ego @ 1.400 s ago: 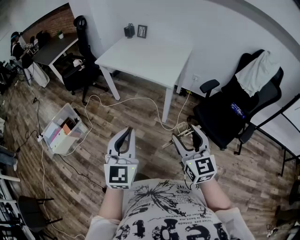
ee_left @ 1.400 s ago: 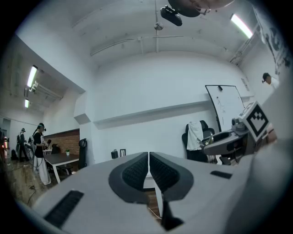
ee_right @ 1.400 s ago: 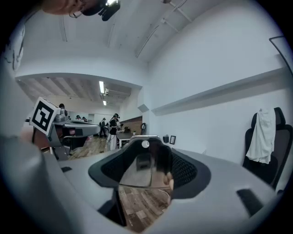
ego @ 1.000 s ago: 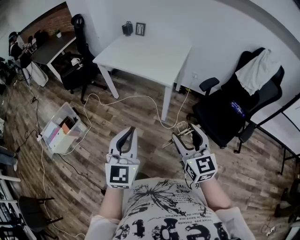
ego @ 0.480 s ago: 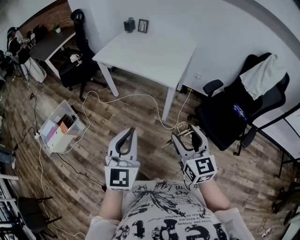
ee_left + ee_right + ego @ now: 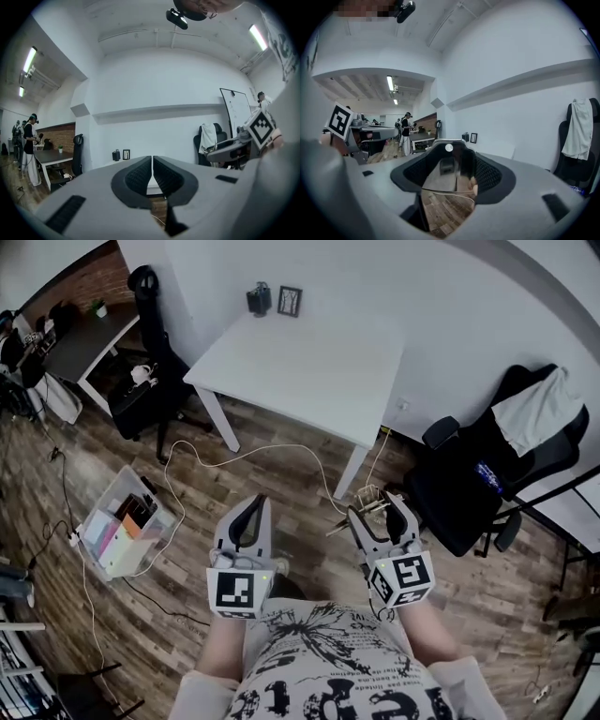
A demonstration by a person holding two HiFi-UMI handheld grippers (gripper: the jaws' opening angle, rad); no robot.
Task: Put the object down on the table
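My right gripper (image 6: 380, 505) is held at waist height over the wood floor, its jaws wide apart and closed on a clear, glassy object (image 6: 367, 497). In the right gripper view that object (image 6: 446, 185) fills the space between the pads and reflects the floor. My left gripper (image 6: 255, 508) is beside it at the same height. Its jaws are shut with nothing between them, and the pads (image 6: 140, 177) meet along a thin line. The white table (image 6: 309, 367) stands ahead against the wall, well beyond both grippers.
A small dark item (image 6: 259, 298) and a picture frame (image 6: 289, 302) stand at the table's back edge. A black office chair (image 6: 487, 474) is at the right. A plastic box (image 6: 122, 521) and cables (image 6: 187, 451) lie on the floor at the left.
The view has shifted toward the table, which now looks larger and closer. Both grippers keep the same pose, and the right one still holds the clear object.
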